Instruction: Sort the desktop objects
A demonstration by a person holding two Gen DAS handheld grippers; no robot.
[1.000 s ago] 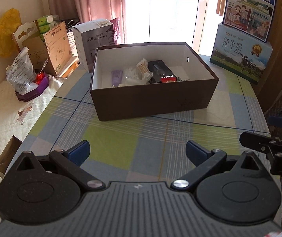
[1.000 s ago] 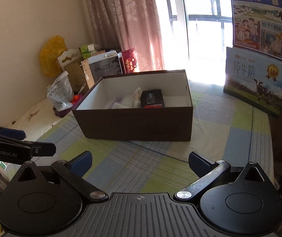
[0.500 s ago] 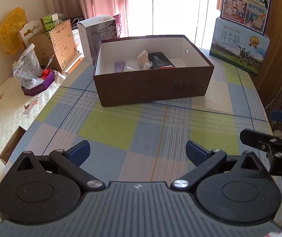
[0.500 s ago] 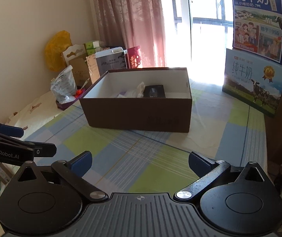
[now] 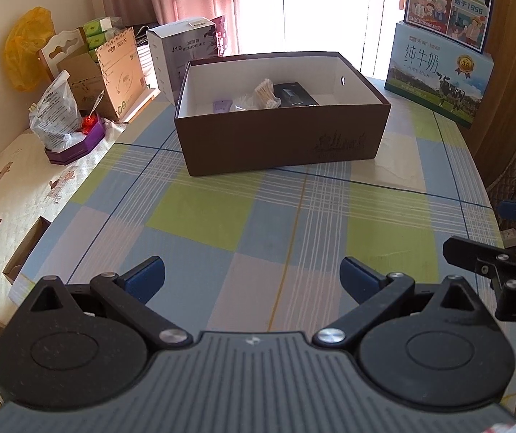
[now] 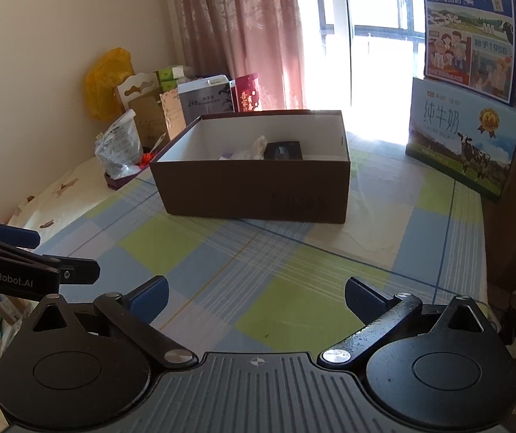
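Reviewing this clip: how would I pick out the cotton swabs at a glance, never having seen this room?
Find the open brown box with a white lining, standing on the checked tablecloth. Look inside it, near the middle. The cotton swabs are the pale bundle of thin sticks lying between a small purple item on the left and a flat black case on the right.

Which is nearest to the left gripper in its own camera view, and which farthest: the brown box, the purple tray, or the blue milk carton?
From the left gripper:
1. Purple tray, left, on the bedsheet.
2. Brown box, straight ahead, centre of the table.
3. Blue milk carton, far right corner.
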